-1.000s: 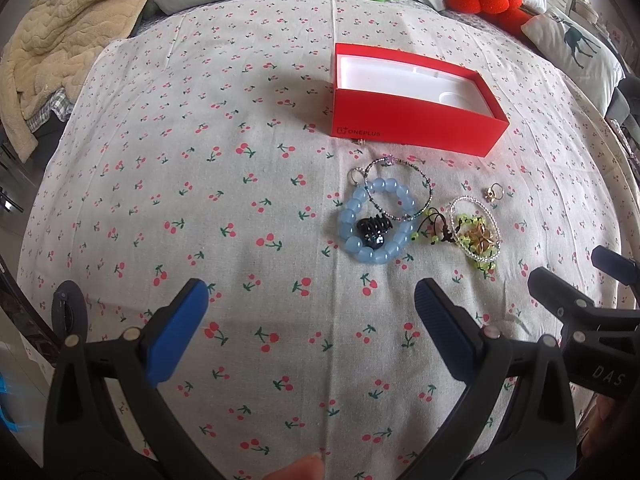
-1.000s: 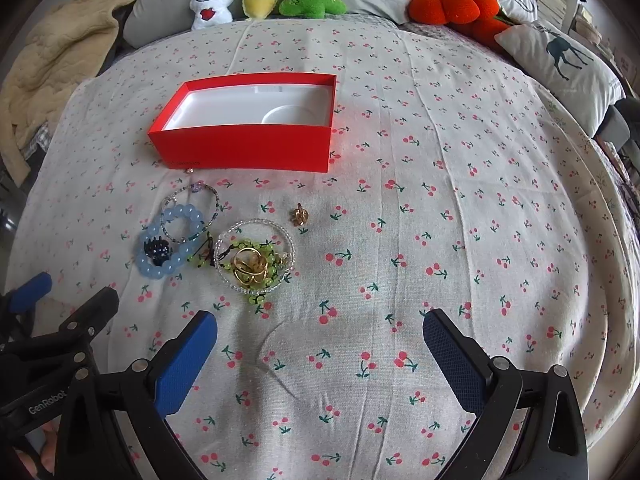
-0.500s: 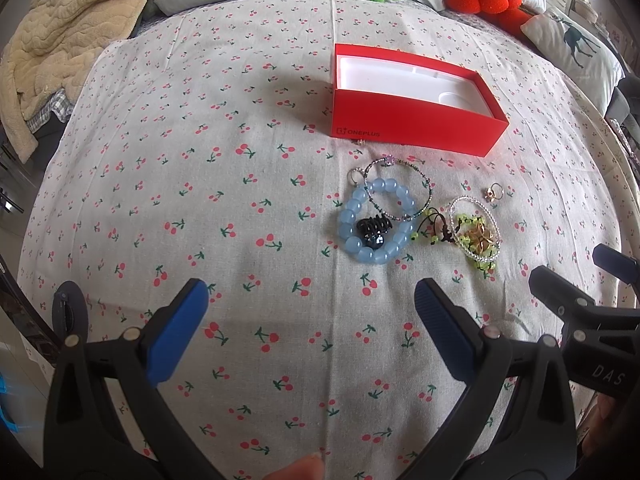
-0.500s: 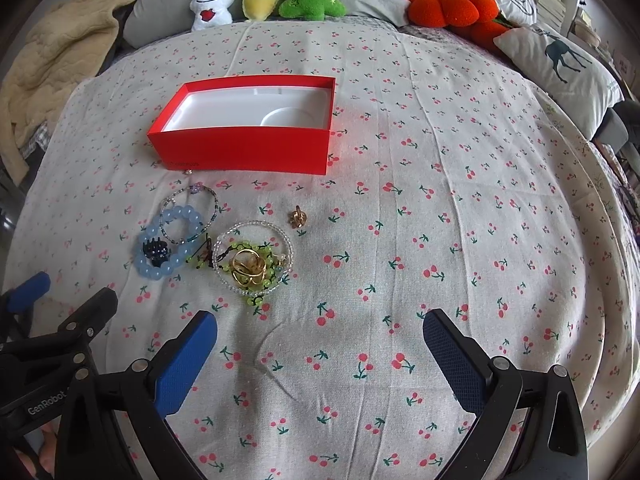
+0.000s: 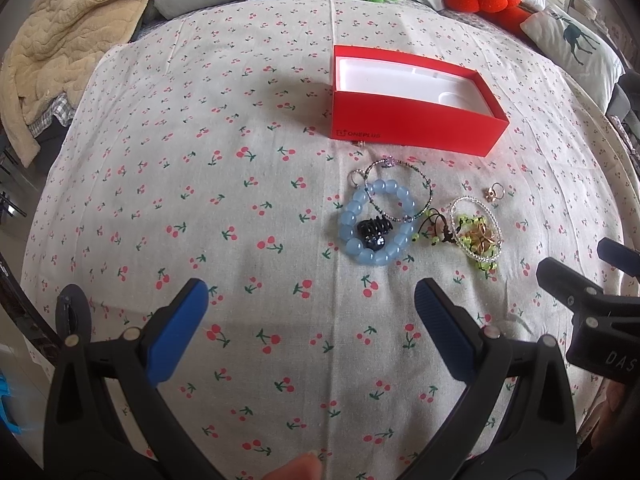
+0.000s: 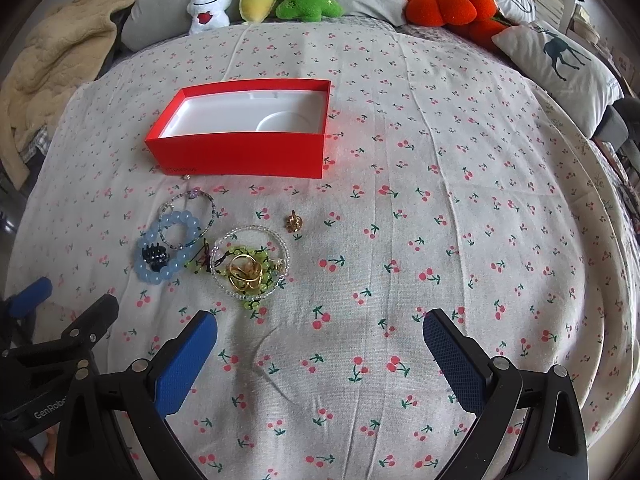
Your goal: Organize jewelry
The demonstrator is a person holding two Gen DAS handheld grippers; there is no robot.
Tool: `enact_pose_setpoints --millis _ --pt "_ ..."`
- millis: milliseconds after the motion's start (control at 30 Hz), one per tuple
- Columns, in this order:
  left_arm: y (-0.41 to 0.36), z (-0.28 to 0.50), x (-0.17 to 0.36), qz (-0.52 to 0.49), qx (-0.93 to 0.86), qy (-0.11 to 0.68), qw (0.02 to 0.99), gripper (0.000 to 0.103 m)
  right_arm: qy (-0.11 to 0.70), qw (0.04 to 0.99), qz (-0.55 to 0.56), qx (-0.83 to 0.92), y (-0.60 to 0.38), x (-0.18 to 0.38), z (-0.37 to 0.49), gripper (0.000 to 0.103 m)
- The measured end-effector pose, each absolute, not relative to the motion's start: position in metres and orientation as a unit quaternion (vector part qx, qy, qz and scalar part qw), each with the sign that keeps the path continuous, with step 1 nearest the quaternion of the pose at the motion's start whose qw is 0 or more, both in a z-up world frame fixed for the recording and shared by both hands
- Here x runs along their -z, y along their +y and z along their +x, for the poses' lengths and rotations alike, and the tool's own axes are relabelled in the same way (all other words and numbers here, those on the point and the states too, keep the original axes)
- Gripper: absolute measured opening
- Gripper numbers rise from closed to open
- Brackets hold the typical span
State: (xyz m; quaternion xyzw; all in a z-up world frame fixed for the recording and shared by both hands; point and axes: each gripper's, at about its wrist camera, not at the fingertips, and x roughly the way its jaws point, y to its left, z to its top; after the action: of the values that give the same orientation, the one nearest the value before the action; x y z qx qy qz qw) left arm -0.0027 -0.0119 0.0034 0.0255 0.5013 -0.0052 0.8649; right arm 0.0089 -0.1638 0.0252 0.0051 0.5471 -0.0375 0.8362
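Jewelry pile [image 6: 224,248] up-left of wide-open, empty right gripper [image 6: 320,344]; nearer than left gripper [image 5: 312,308], likewise open, empty.

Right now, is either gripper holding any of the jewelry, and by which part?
Nothing is held. The left gripper and right gripper both have open, empty jaws short of the jewelry pile.

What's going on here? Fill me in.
A person holds two grippers over a cherry-print bedspread, tidying jewelry. The left gripper and right gripper are both open and empty. The red box is empty too. The blue bead bracelet, black hair claw, clear bead bracelet and small gold ring lie loose on the bedspread in front of the box.
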Motion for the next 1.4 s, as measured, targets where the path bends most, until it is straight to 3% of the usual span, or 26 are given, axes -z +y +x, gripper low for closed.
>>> enact_pose_setpoints --millis 500,567,667,733,933,1000,1200,1400 --pt "-0.009 0.034 -0.010 0.037 0.054 0.528 0.847 0.102 0.570 0.818 0.076 -0.002 -0.196 -0.031 0.052 0.102" --pt "-0.009 0.043 -0.009 0.022 0.063 0.537 0.841 0.102 0.580 0.809 0.094 -0.019 -0.199 -0.027 0.058 0.098" --pt "-0.006 0.058 -0.003 -0.006 0.079 0.549 0.832 0.102 0.600 0.789 0.126 -0.045 -0.202 -0.016 0.066 0.074" --pt "-0.003 0.066 0.003 -0.029 0.086 0.549 0.831 0.097 0.612 0.776 0.142 -0.054 -0.202 -0.006 0.071 0.056" --pt "0.001 0.087 0.016 -0.101 0.118 0.559 0.814 0.064 0.633 0.759 0.143 -0.048 -0.194 0.014 0.084 0.033" --pt "-0.002 0.094 0.018 -0.109 0.127 0.556 0.814 0.053 0.642 0.752 0.141 -0.043 -0.192 0.021 0.088 0.031" --pt "-0.015 0.112 0.030 -0.106 0.145 0.564 0.806 0.034 0.664 0.736 0.130 -0.031 -0.187 0.038 0.100 0.026" --pt "-0.024 0.123 0.040 -0.071 0.151 0.569 0.806 0.024 0.650 0.751 0.108 -0.041 -0.176 0.042 0.110 0.018"
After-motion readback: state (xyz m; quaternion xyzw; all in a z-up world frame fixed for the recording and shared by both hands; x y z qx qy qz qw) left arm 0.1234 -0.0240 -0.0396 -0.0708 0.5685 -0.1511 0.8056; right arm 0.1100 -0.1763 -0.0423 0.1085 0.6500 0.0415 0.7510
